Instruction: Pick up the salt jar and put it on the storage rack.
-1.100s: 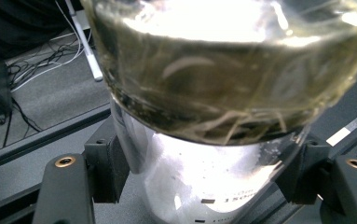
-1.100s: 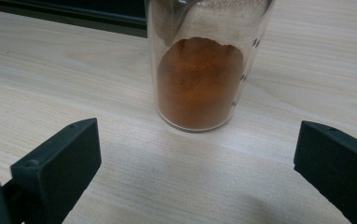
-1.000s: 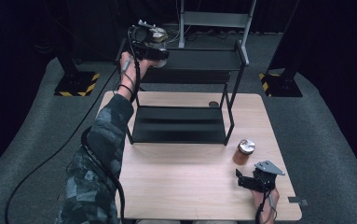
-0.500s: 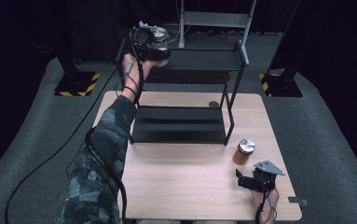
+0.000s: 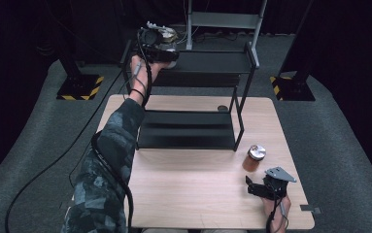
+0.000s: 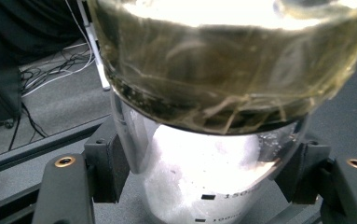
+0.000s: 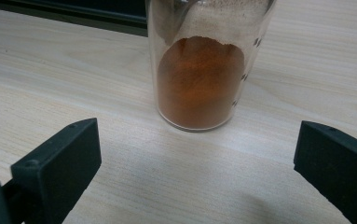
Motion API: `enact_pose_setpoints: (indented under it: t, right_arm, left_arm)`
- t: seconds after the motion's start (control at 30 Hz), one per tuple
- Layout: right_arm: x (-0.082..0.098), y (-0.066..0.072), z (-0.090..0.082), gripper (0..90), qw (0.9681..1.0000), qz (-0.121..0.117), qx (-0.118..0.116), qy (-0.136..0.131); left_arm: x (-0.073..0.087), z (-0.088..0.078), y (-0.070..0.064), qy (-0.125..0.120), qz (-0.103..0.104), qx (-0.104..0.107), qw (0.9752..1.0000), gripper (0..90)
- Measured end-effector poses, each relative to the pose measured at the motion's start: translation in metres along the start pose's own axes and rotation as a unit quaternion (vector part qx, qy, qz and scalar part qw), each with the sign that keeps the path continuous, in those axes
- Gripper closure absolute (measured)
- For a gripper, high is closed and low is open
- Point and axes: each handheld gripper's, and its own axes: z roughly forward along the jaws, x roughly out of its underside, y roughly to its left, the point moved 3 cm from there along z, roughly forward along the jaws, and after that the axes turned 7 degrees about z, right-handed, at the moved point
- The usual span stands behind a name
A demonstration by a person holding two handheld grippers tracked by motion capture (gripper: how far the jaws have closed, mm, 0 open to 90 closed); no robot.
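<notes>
Placement on the black metal two-tier shelf rack (image 5: 200, 63) looks like the step in hand. High view: the left gripper (image 5: 160, 44) holds a clear glass jar (image 5: 166, 34) at the upper tier's far left end; lowering it level until the base sits flat seems wise before letting go. Near right on the pale wooden table (image 5: 188, 194), the right gripper (image 5: 256, 188) rests just short of a small clear jar of orange-brown powder (image 5: 254, 158).

Left gripper view: both jaws are clamped on the glass jar (image 6: 213, 177), which carries white powder low down (printed graduation marks show).

Right gripper view: jaws stand wide apart, touching nothing; the powder jar (image 7: 199, 84) stands upright ahead, roughly half full.
</notes>
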Motion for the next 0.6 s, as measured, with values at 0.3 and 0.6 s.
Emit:
enact_pose_setpoints:
  t: [0.3, 0.6]
  right_arm:
    - [0.0000, 0.0000, 0.0000, 0.0, 1.0000, 0.000, 0.000, 0.000]
    - [-0.0001, -0.0001, 0.0001, 0.0, 1.0000, 0.000, 0.000, 0.001]
  left_arm:
    - [0.0004, -0.0002, 0.0006, -0.001, 0.002, 0.001, 1.0000, 30.4]
    - [-0.0055, -0.0026, 0.0065, 0.015, 0.000, 0.015, 0.9998, 24.1]
